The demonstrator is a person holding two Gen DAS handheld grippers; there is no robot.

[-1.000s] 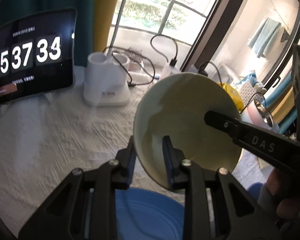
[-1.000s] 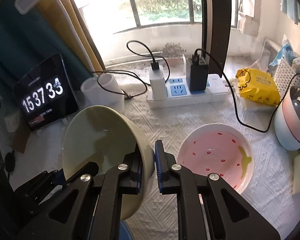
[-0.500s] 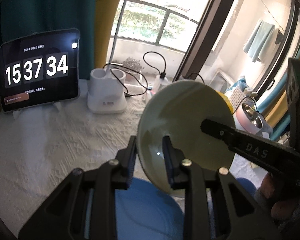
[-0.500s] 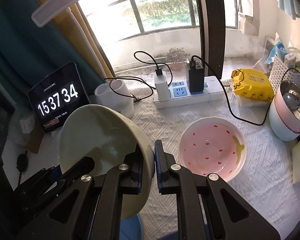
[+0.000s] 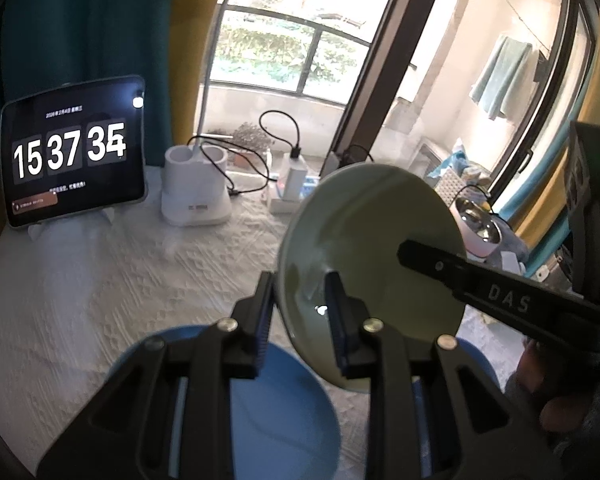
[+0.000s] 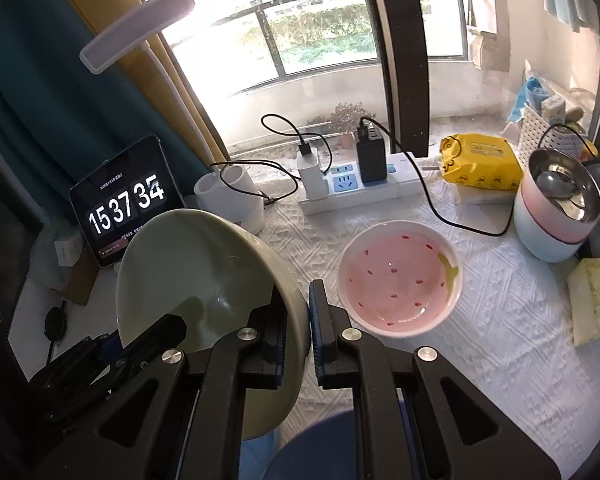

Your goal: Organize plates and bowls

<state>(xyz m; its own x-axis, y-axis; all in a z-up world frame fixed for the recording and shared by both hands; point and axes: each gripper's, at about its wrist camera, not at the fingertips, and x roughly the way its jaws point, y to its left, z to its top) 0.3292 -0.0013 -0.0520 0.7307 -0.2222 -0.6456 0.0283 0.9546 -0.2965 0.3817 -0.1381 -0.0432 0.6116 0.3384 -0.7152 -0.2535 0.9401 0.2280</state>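
Note:
A pale green bowl (image 5: 372, 248) is held tilted in the air between both grippers; it also shows in the right wrist view (image 6: 204, 280). My left gripper (image 5: 300, 316) is shut on its rim from the left. My right gripper (image 6: 298, 328) is shut on the opposite rim, and one finger (image 5: 480, 292) of it crosses the bowl's inside in the left wrist view. A blue plate (image 5: 284, 412) lies on the table below the bowl; its edge shows in the right wrist view (image 6: 320, 448). A pink bowl with red specks (image 6: 400, 278) sits on the white cloth to the right.
A tablet clock (image 5: 72, 168) stands at the back left beside a white lamp base (image 5: 196, 192). A power strip with chargers (image 6: 352, 184), a yellow packet (image 6: 480, 160) and a steel-lined pink pot (image 6: 556, 208) stand at the back and right. A white cloth (image 6: 500, 320) covers the table.
Both grippers have lifted the green bowl higher above the table, still holding it by opposite rims. The blue plate shows more below it. The pink bowl has not moved.

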